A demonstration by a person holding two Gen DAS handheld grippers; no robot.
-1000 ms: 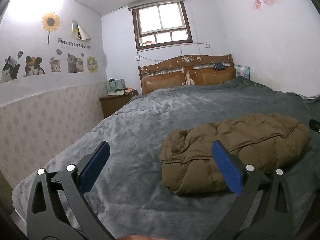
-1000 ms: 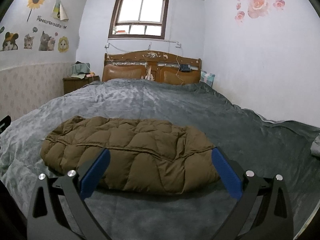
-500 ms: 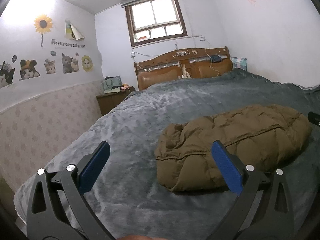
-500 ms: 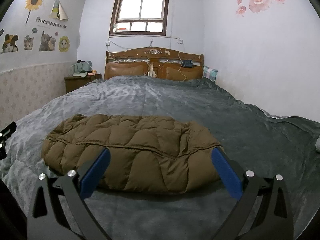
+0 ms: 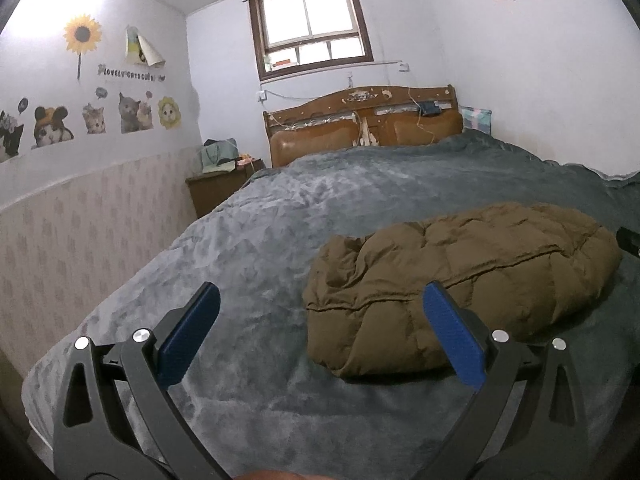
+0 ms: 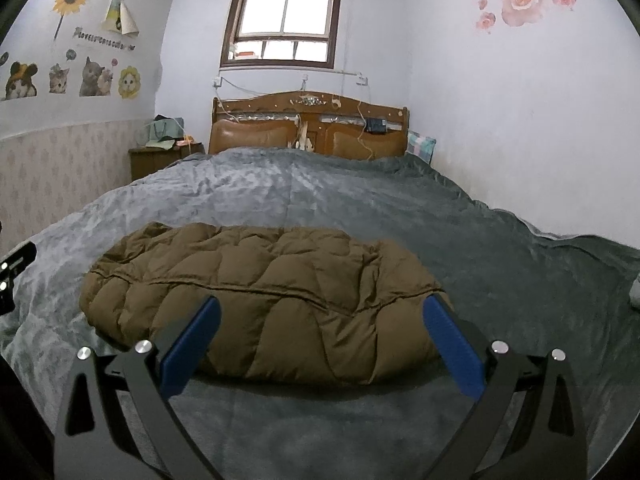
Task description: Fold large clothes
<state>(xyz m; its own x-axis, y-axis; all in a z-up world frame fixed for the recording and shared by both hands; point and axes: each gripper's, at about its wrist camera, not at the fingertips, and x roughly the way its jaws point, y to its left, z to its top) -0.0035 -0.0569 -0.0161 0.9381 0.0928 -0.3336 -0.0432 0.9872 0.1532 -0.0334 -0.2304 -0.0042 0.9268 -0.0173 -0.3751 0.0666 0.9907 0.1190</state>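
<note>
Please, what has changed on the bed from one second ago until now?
Almost nothing. Both claws, left and right, came slightly nearer the brown quilted down jacket, the left view drifting. Nothing was grasped or released. The jacket stays folded on the grey blanket, claws open.

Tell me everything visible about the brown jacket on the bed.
The jacket is an olive-brown quilted puffer, seemingly padded, folded into a thick, oblong bundle with stitched seams across its top. It lies flat on the grey blanket, near the foot of the bed. Neither open gripper, left or right, touches it; only the blanket does.
</note>
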